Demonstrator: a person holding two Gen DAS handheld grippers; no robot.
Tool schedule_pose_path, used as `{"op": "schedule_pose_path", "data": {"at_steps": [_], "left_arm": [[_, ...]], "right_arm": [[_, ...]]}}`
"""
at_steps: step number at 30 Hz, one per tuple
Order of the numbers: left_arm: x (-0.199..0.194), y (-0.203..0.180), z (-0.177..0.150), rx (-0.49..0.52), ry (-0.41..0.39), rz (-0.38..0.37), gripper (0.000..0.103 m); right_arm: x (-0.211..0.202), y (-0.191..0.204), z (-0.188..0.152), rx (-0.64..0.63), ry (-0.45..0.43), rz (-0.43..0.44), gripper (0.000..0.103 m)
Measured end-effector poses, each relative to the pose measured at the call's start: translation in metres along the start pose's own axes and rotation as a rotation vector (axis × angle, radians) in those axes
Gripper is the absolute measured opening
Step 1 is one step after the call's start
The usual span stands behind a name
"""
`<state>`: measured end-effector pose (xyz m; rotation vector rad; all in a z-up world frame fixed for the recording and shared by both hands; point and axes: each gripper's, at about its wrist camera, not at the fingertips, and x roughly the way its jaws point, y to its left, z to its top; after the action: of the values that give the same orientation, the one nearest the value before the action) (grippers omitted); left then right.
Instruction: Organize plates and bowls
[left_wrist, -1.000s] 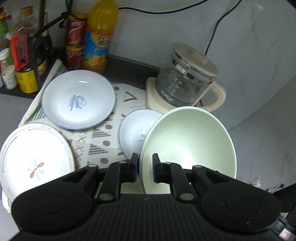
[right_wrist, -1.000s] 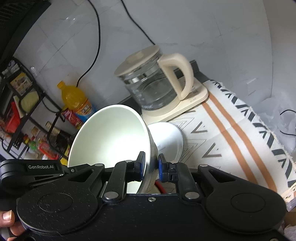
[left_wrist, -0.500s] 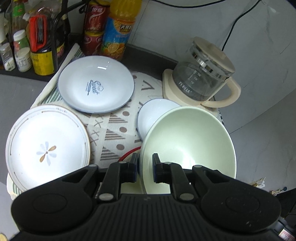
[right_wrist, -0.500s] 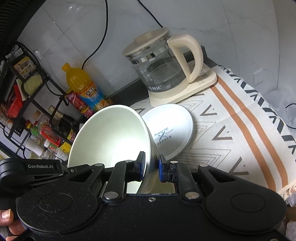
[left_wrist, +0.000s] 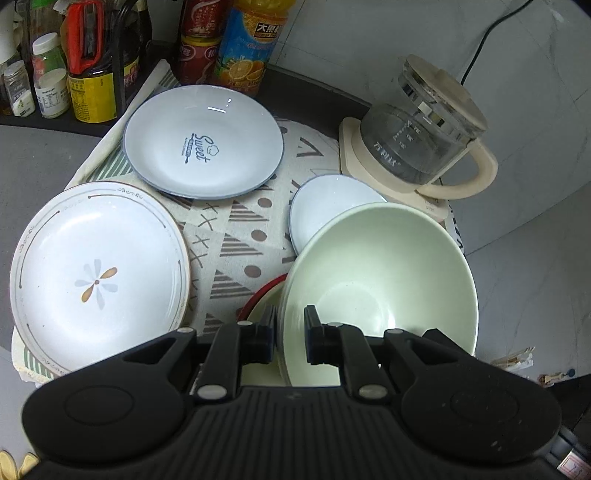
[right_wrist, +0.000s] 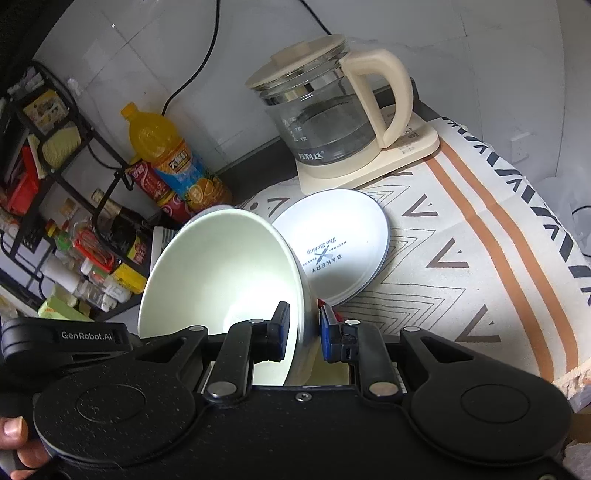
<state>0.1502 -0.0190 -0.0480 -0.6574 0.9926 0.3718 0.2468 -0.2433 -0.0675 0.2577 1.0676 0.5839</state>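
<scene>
The left gripper (left_wrist: 289, 332) is pinching the near rim of a pale green bowl (left_wrist: 380, 273), its jaws closed tight on the wall. The right gripper (right_wrist: 301, 330) is straddling the rim of the same pale green bowl (right_wrist: 221, 266); its jaws have just been opening, with the rim between them, and a sliver of gap is showing beside the right pad. The bowl is tilting over a red-rimmed dish (left_wrist: 258, 299) near the front edge of the patterned cloth (left_wrist: 236, 236). Just behind it a small "Bakery" plate (right_wrist: 340, 251) is lying on the cloth. Farther left, a flower-print plate (left_wrist: 96, 273) is sitting at the cloth's left edge, and a "Sweet" plate (left_wrist: 203, 140) is lying toward the back. A glass kettle (right_wrist: 317, 110) is standing on its base at the rear, and an orange juice bottle (right_wrist: 166, 158) is standing beside a wire rack (right_wrist: 55, 177).
</scene>
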Motion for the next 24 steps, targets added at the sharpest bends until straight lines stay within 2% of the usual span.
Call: {"op": "schedule_pose_path", "data": {"at_steps": [13,20,24], "left_arm": [[0.019,0.010,-0.016,-0.005,0.083,0.025,0.015],[0.015,0.007,-0.015,0.021,0.080,0.033,0.016],[0.009,0.011,-0.012,0.013,0.066,0.026,0.018]], "right_arm": [[0.004,-0.003,-0.021,-0.026,0.046,-0.035,0.019],[0.008,-0.008,-0.021,-0.014,0.013,-0.073,0.006],[0.011,-0.008,-0.024,-0.018,0.005,-0.083,0.006]]}}
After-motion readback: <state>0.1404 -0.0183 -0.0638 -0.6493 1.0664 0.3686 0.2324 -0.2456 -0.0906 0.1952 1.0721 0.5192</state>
